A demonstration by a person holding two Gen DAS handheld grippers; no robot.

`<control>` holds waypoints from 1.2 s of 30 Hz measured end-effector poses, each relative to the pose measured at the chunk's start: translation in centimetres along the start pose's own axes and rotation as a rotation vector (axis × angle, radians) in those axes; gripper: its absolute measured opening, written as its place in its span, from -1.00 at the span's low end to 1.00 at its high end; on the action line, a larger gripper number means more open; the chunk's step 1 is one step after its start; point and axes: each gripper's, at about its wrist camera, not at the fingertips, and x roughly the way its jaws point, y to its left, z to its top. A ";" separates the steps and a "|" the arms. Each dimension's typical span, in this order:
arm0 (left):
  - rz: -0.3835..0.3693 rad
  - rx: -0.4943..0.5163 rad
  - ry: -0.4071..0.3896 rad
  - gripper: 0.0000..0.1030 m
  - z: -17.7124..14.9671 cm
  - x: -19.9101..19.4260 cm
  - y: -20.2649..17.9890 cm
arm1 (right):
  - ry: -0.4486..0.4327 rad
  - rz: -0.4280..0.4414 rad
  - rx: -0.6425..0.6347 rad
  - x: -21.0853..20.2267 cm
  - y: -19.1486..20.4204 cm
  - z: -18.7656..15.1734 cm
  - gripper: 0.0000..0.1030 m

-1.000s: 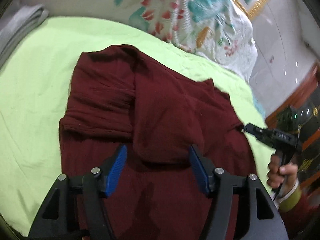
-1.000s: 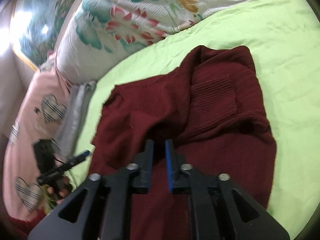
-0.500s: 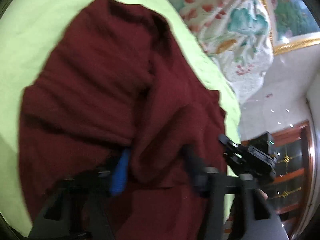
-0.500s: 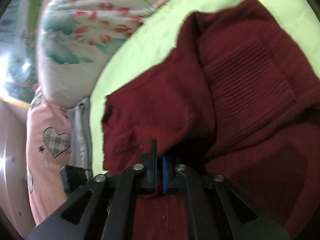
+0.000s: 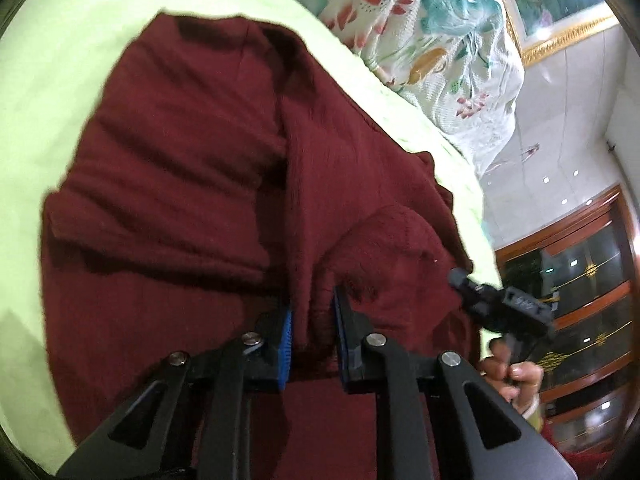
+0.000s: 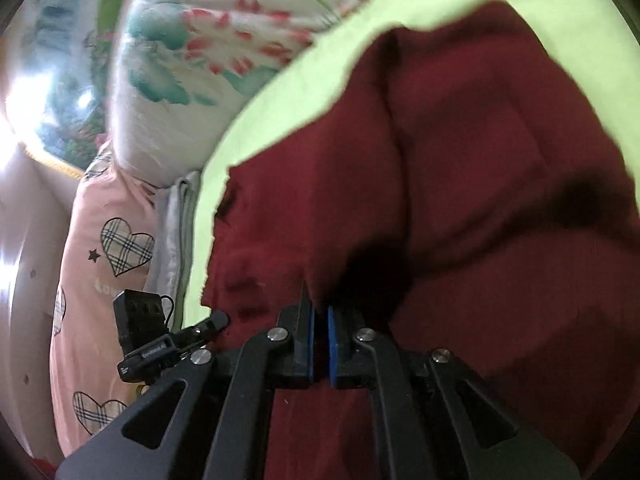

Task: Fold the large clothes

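Fabric fills the space between your left gripper (image 5: 312, 320)'s blue pads: it is clenched on a bunched fold of the maroon sweater (image 5: 180, 184), though a narrow gap remains between the pads. Your right gripper (image 6: 320, 324) is clamped almost fully closed, pinching an edge of the same sweater (image 6: 460, 168) between its blue-lined fingers. In the left wrist view your right hand (image 5: 516, 372) grips the other tool's handle just beside the garment's right edge. The sweater lies spread and partly folded on the lime-green sheet (image 5: 60, 60), one ribbed sleeve laid across its body. Beyond it, a floral quilt (image 5: 432, 36) is heaped at the far side of the bed. Further off to your left, a pink pillow with plaid hearts (image 6: 100, 248) lies against folded grey cloth (image 6: 180, 220)
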 end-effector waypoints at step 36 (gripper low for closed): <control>0.095 0.084 0.042 -0.52 -3.7 0.3 -4.2 | -0.094 -0.318 -0.089 -1.4 1.9 -1.7 -0.82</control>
